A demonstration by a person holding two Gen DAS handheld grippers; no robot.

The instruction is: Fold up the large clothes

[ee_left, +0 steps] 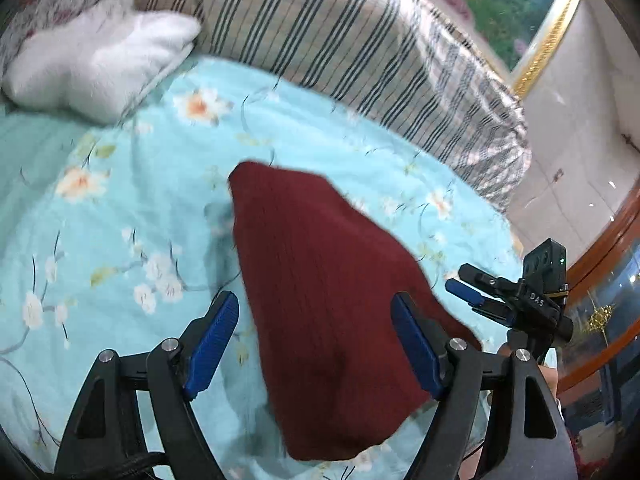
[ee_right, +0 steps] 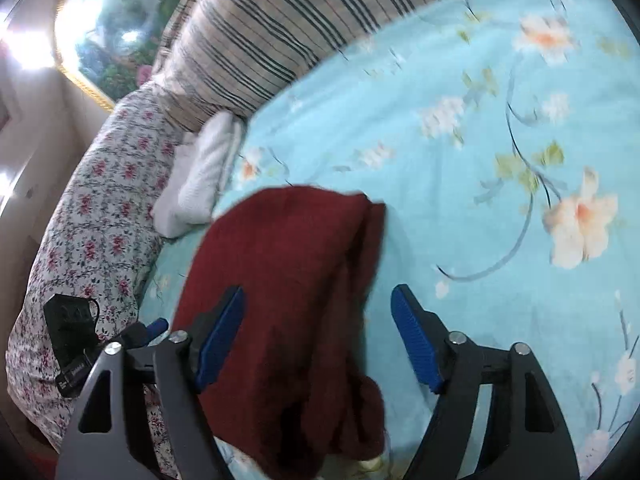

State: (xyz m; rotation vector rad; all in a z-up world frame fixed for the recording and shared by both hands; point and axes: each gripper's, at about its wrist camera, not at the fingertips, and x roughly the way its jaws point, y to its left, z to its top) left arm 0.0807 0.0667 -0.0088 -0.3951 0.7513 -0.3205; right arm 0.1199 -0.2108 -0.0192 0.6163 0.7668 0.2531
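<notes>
A dark red knitted garment (ee_left: 320, 300) lies bunched on the light blue floral bedsheet (ee_left: 140, 208). It also shows in the right wrist view (ee_right: 288, 300). My left gripper (ee_left: 316, 312) is open above it, its blue pads on either side of the cloth without touching. My right gripper (ee_right: 320, 308) is open too, over the garment's right part. The right gripper also shows in the left wrist view (ee_left: 480, 296) at the right edge, beside the garment. The left gripper's tip shows in the right wrist view (ee_right: 152, 328) at the lower left.
A folded white cloth (ee_left: 100, 64) lies at the head of the bed. A striped blanket (ee_left: 360, 48) and a red-flowered quilt (ee_right: 100, 220) line the bed's far side. A gold-framed picture (ee_left: 532, 20) hangs on the wall. A wooden cabinet (ee_left: 600, 280) stands right.
</notes>
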